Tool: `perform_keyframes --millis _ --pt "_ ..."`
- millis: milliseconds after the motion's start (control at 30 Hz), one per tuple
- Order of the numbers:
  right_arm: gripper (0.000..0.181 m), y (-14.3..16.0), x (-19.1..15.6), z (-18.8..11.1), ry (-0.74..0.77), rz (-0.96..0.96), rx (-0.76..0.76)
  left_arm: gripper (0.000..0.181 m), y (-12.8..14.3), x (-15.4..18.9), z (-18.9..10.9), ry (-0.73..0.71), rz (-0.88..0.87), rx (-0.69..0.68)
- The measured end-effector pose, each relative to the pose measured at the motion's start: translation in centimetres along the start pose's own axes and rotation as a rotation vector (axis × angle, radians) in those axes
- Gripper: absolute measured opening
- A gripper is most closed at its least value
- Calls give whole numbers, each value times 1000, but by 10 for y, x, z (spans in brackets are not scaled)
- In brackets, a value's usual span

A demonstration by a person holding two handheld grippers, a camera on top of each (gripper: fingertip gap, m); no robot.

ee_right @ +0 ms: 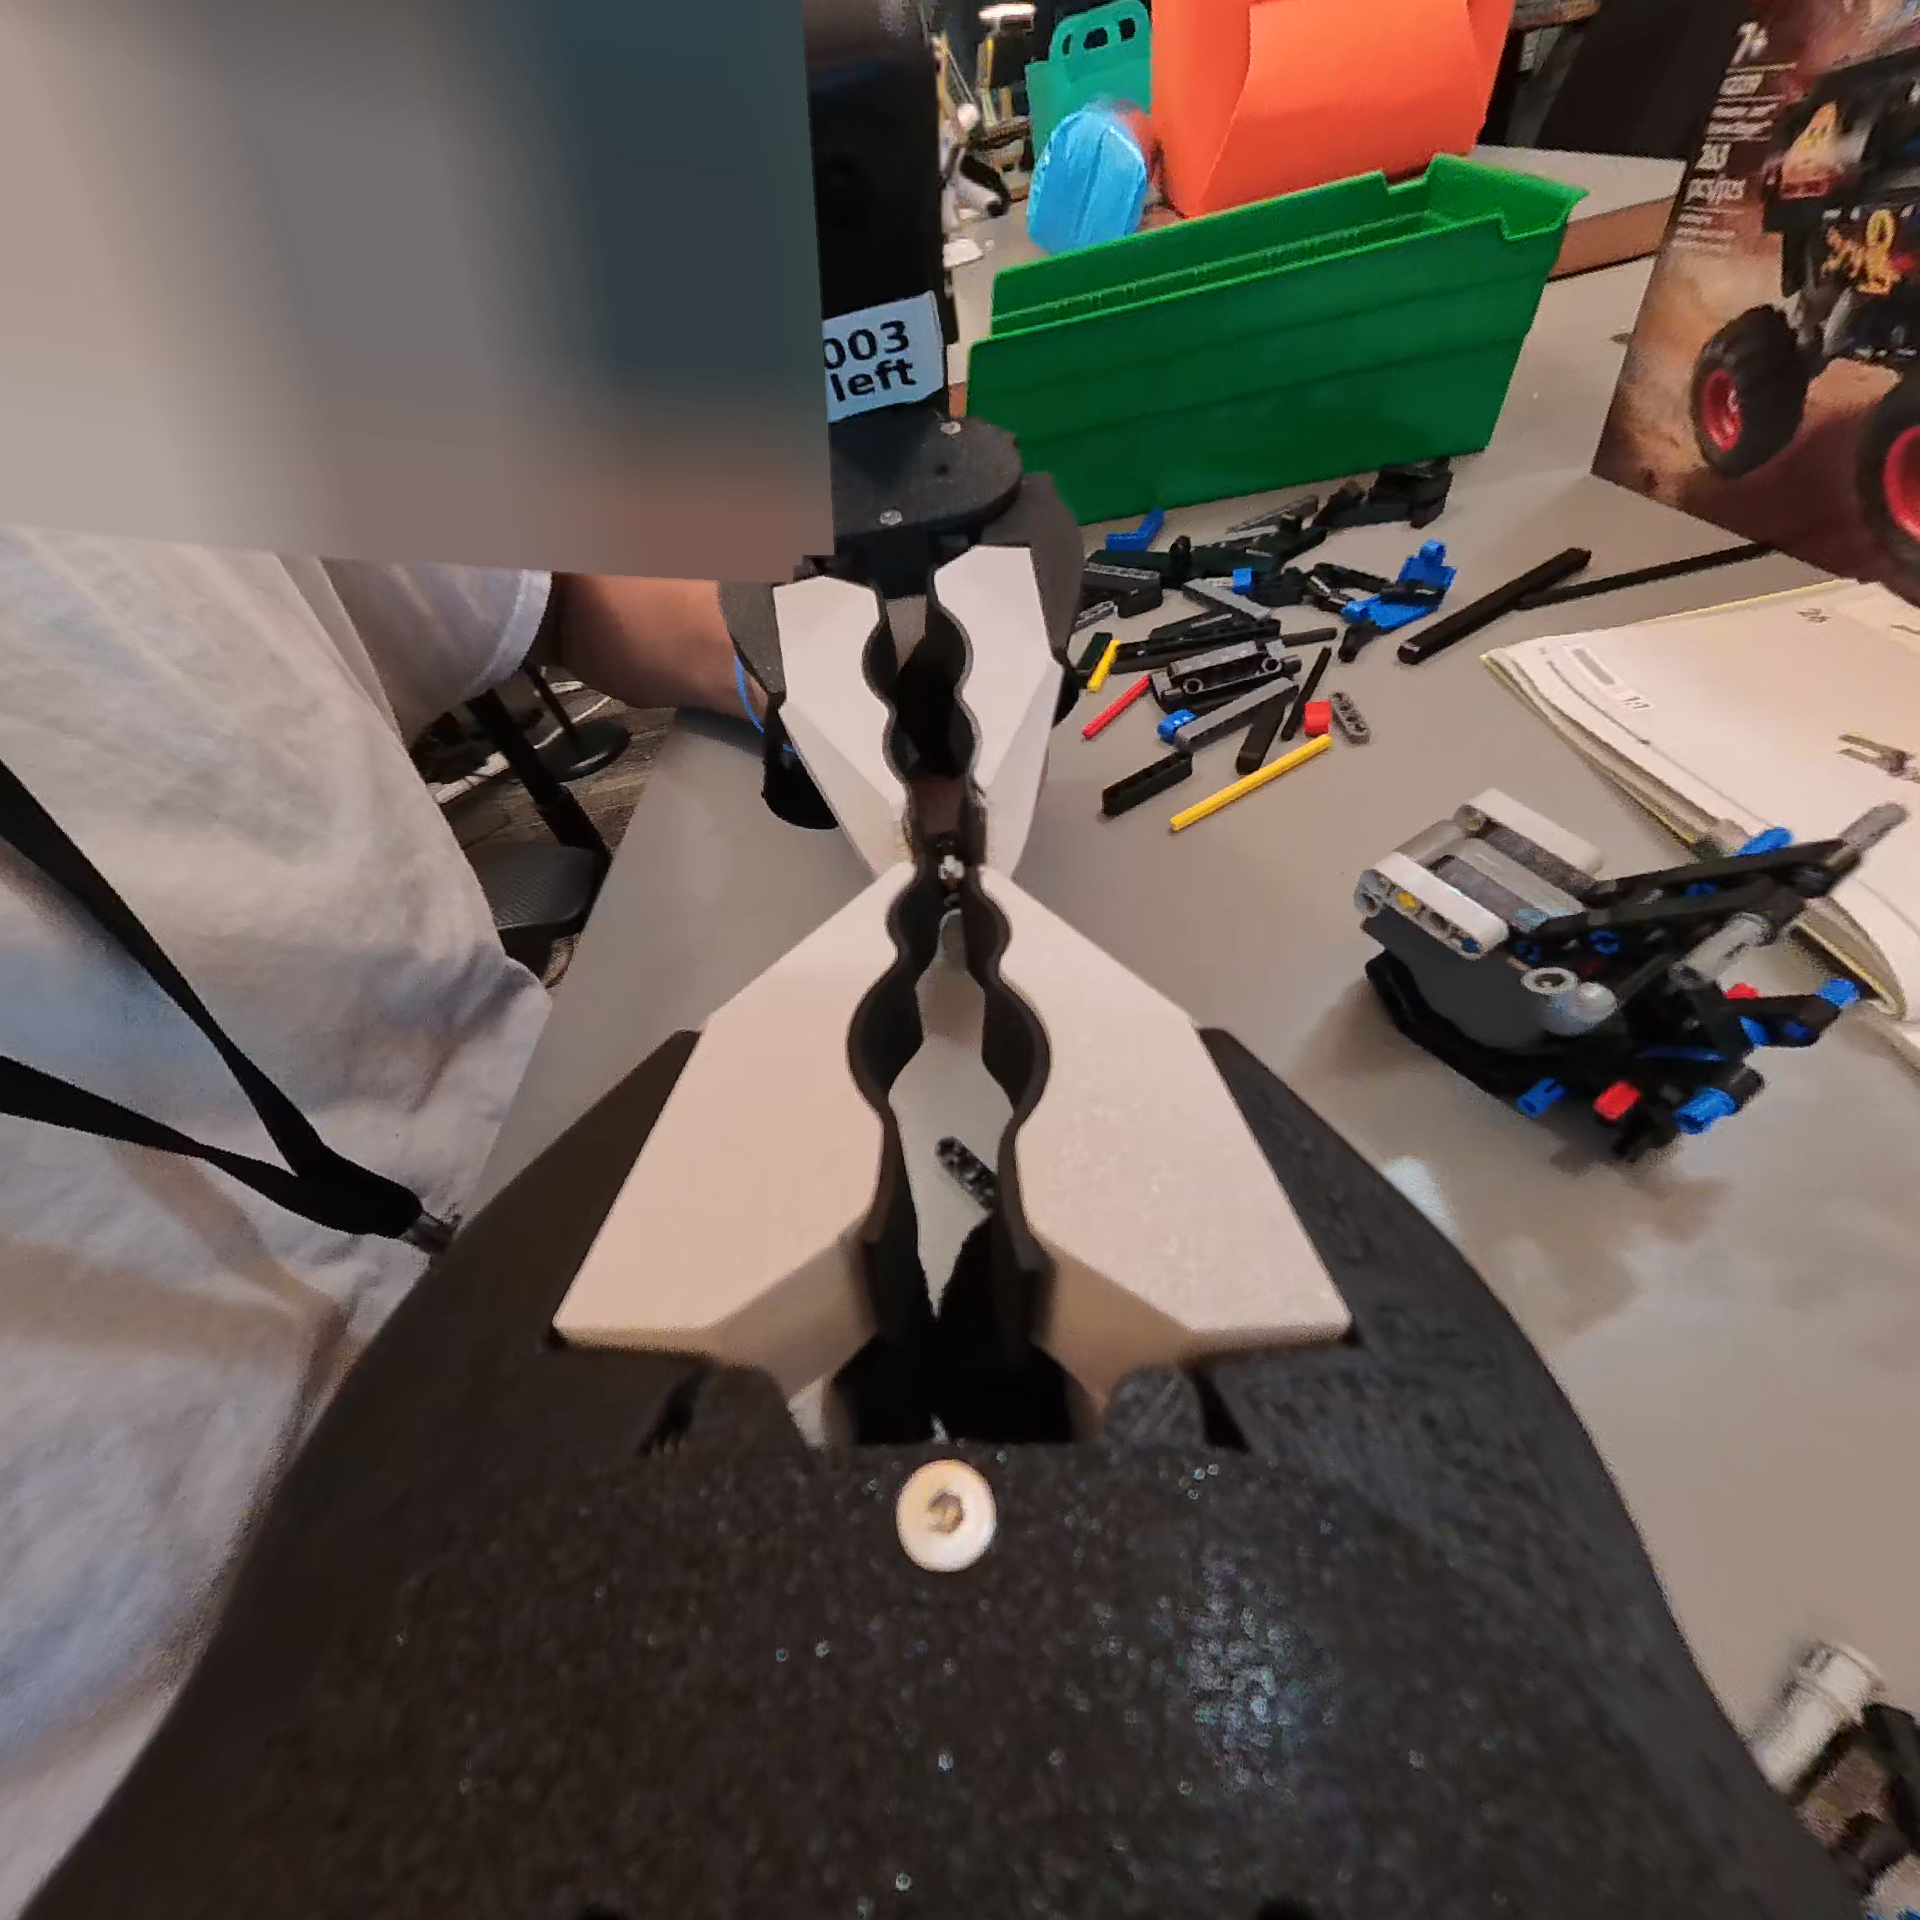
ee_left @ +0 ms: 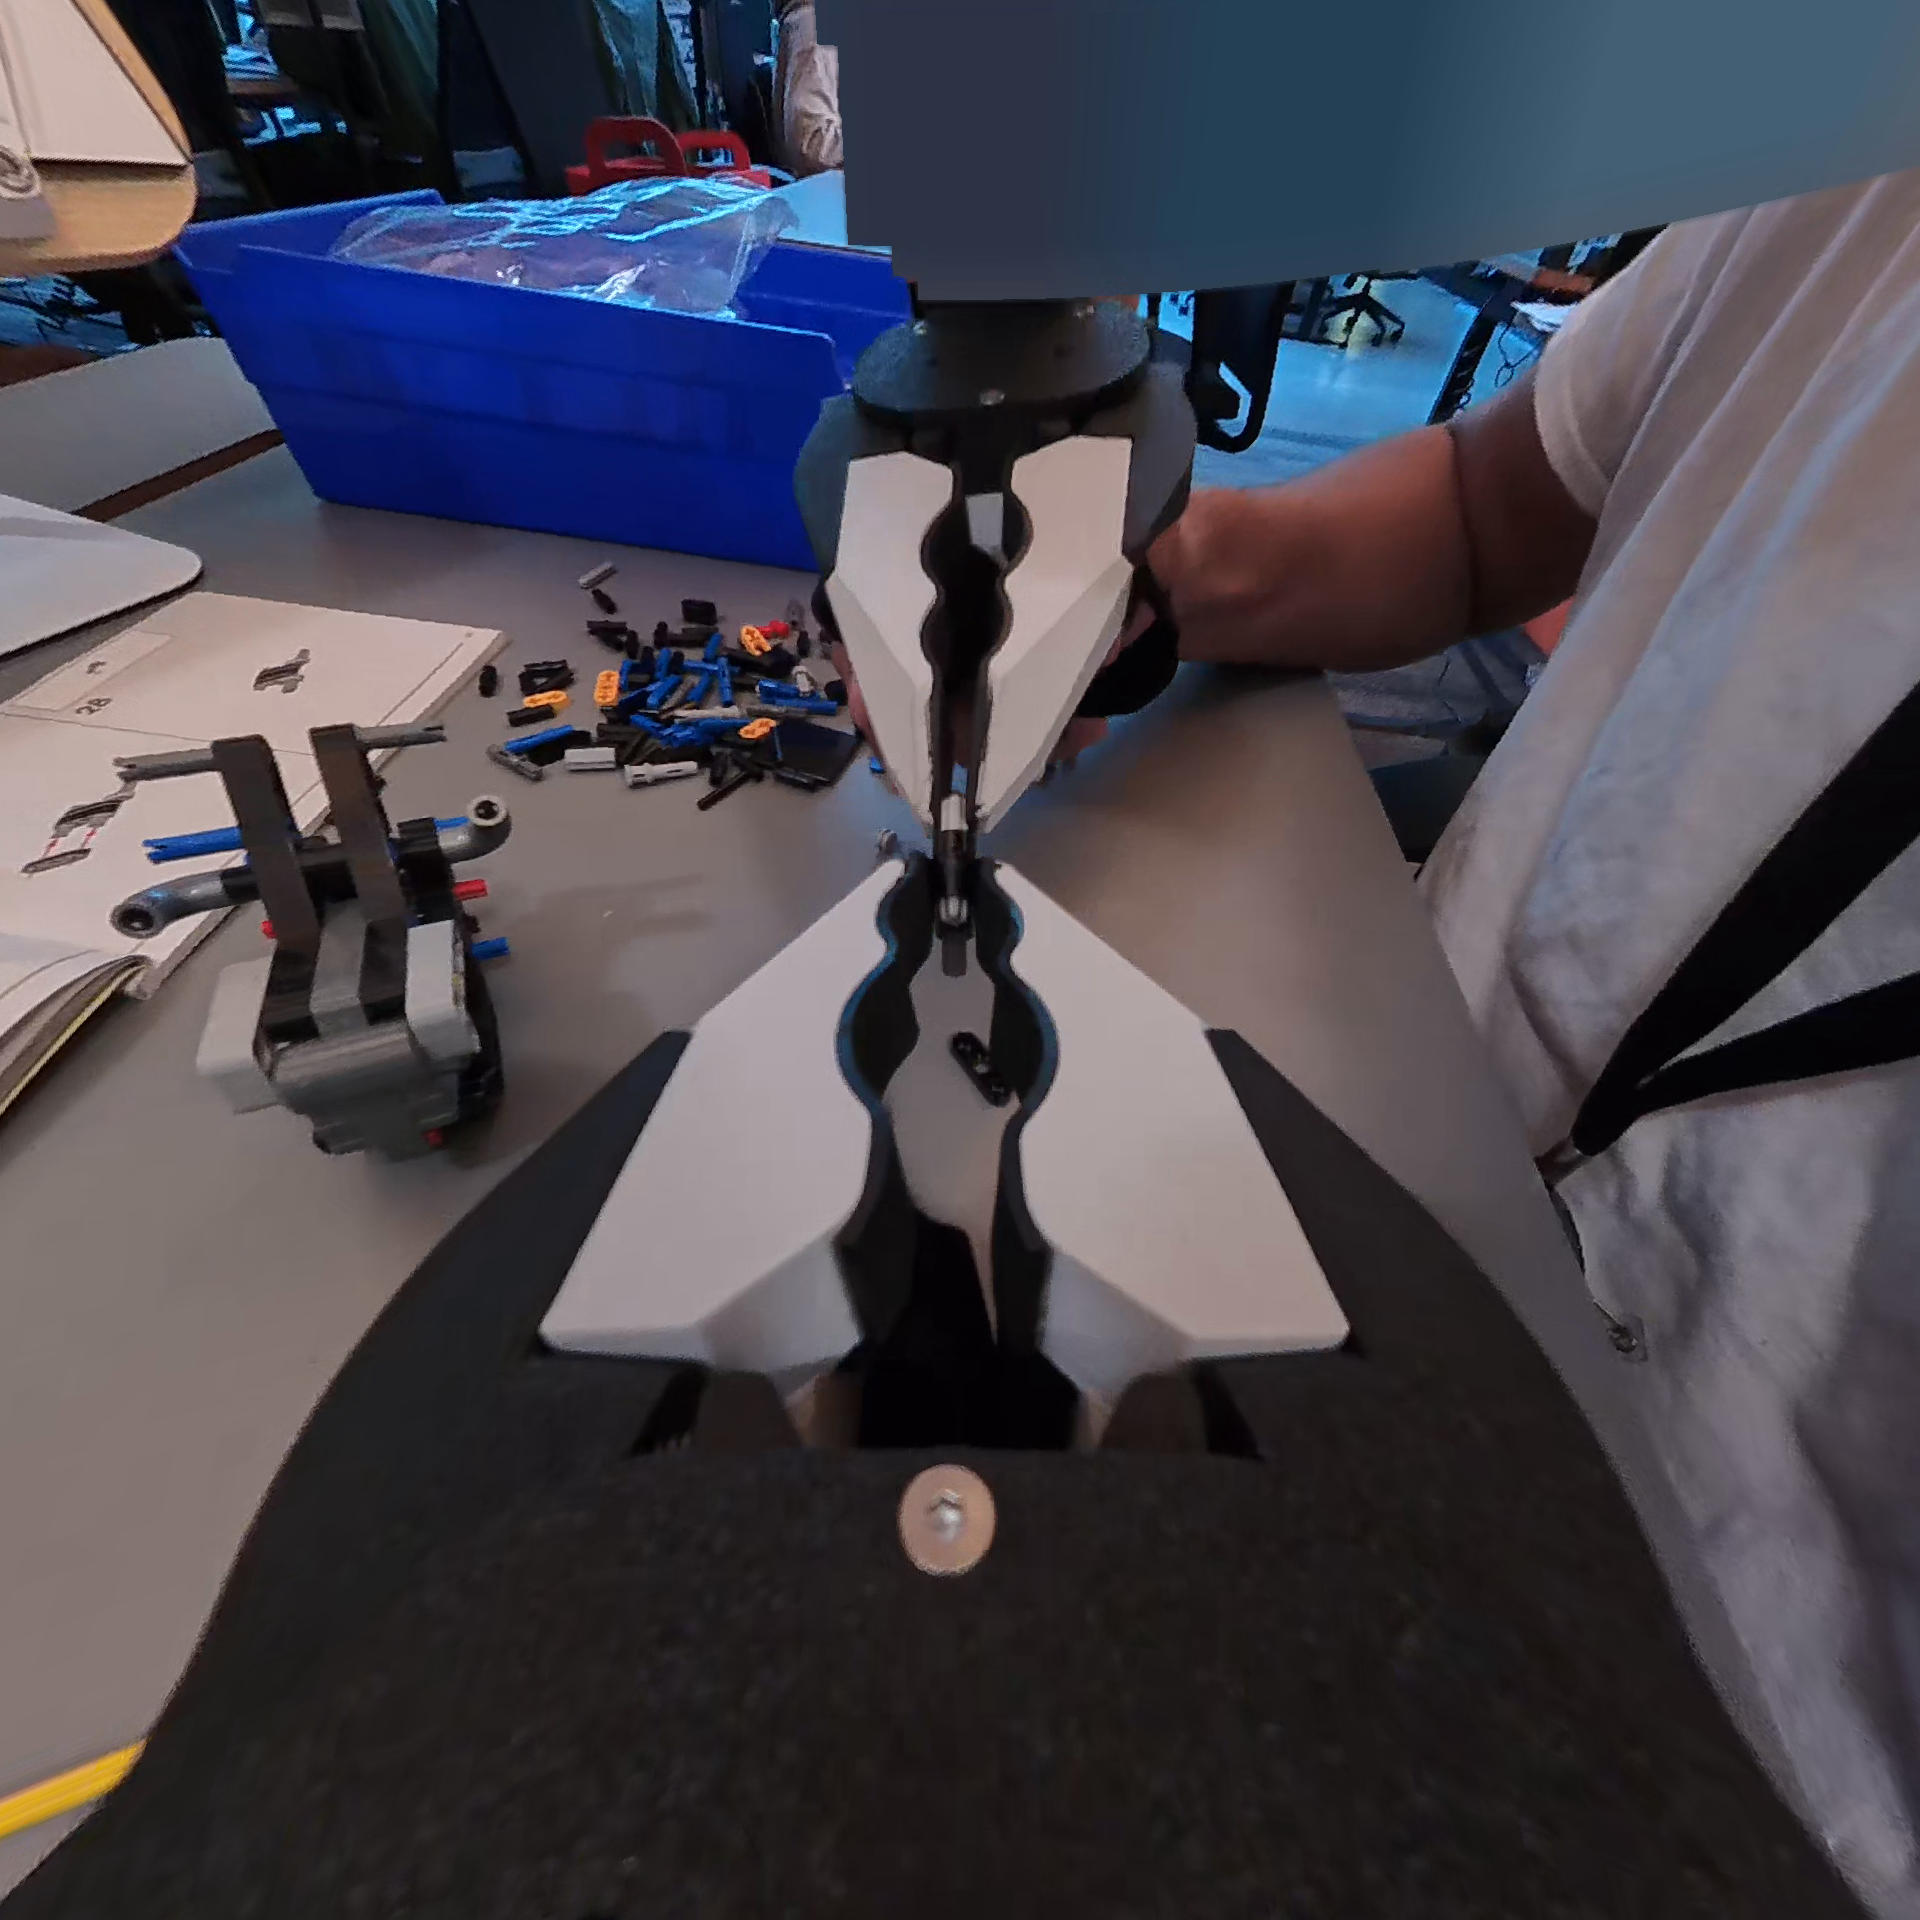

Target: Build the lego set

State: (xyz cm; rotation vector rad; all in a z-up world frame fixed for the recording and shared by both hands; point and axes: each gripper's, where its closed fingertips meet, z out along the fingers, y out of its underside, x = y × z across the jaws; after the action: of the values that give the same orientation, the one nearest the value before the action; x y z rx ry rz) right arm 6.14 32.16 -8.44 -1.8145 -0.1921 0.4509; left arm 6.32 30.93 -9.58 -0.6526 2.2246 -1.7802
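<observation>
My two grippers meet tip to tip above the grey table. In the left wrist view my left gripper [ee_left: 951, 881] is shut on a small grey and black pin piece [ee_left: 953, 916]. My right gripper [ee_left: 951, 823] comes in from the far side and is shut on the other end of it. In the right wrist view my right gripper [ee_right: 943, 885] and my left gripper [ee_right: 940, 831] pinch the same piece [ee_right: 948, 868]. A small black beam [ee_left: 977, 1065] lies on the table under the jaws. The partly built grey and black model [ee_left: 343, 935] stands to the left, apart from both grippers.
A pile of loose pieces [ee_left: 686, 696] lies before a blue bin [ee_left: 520, 395]. An open instruction booklet [ee_left: 208, 707] is beside the model. The right wrist view shows more loose pieces [ee_right: 1247, 665], a green bin [ee_right: 1247, 343], the set's box [ee_right: 1787, 291] and a person's white shirt [ee_right: 208, 831]. My left and right fingertips are right by each other.
</observation>
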Motion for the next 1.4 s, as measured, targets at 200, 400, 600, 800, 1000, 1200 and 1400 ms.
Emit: perform_keyframes --millis 200,400,600,800,1000,1200,1400 --pt "3 -9 4 -5 -15 53 73 7 -12 -4 -5 -28 -12 76" --pt "3 -10 2 -6 -36 63 96 6 -16 -3 -6 14 -72 111" --pt "3 -7 0 -2 -41 58 88 5 -10 -1 -1 0 -40 68" --pt "3 -18 4 -9 -88 174 175 23 -19 -4 -5 -10 -78 111" --pt "3 -26 10 -15 -83 217 233 19 -32 -8 -11 10 -184 201" --pt "3 -29 7 -14 -97 225 252 5 -35 -8 -13 40 -223 231" --pt "3 -28 5 -11 -100 224 256 5 -32 -6 -11 59 -237 215"
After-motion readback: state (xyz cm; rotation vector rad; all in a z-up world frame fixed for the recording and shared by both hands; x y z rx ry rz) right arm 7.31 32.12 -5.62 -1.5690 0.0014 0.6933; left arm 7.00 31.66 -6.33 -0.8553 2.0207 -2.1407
